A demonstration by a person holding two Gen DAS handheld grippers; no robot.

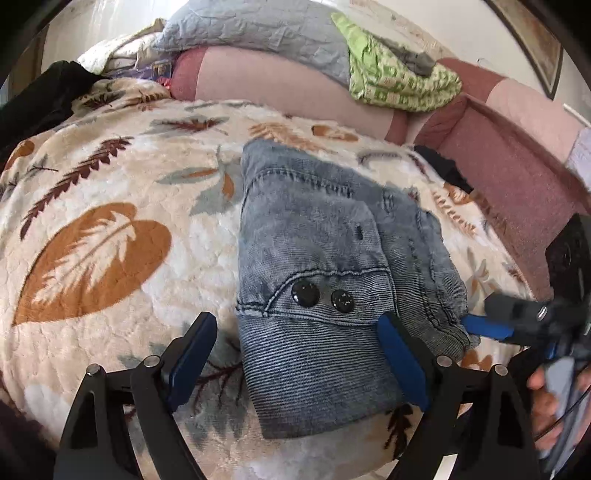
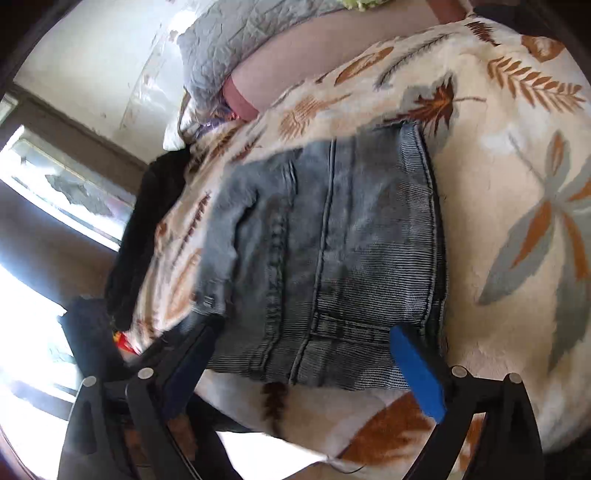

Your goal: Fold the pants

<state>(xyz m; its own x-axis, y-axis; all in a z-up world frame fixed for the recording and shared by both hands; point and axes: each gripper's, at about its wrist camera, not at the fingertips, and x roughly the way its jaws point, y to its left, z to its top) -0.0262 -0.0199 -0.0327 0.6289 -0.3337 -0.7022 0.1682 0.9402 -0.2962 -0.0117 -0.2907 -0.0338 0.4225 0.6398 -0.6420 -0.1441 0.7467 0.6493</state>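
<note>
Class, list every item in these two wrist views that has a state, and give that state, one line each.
Jeans: folded into a compact bundle, lying on the leaf-print blanket.
Left gripper: open, holding nothing.
Right gripper: open, at the bundle's near edge, not clamped.
Green patterned cloth: crumpled on the sofa back.
Grey quilted cover: rumpled, draped over the sofa back.

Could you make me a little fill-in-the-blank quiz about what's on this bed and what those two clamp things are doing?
1. The folded jeans lie on a fleece blanket printed with ____.
2. Near the jeans' waistband sit two black ____.
3. The left gripper has its jaws ____.
4. On the pink sofa back lies a grey quilt and a ____ patterned cloth.

Missing words: leaves; buttons; open; green
</note>
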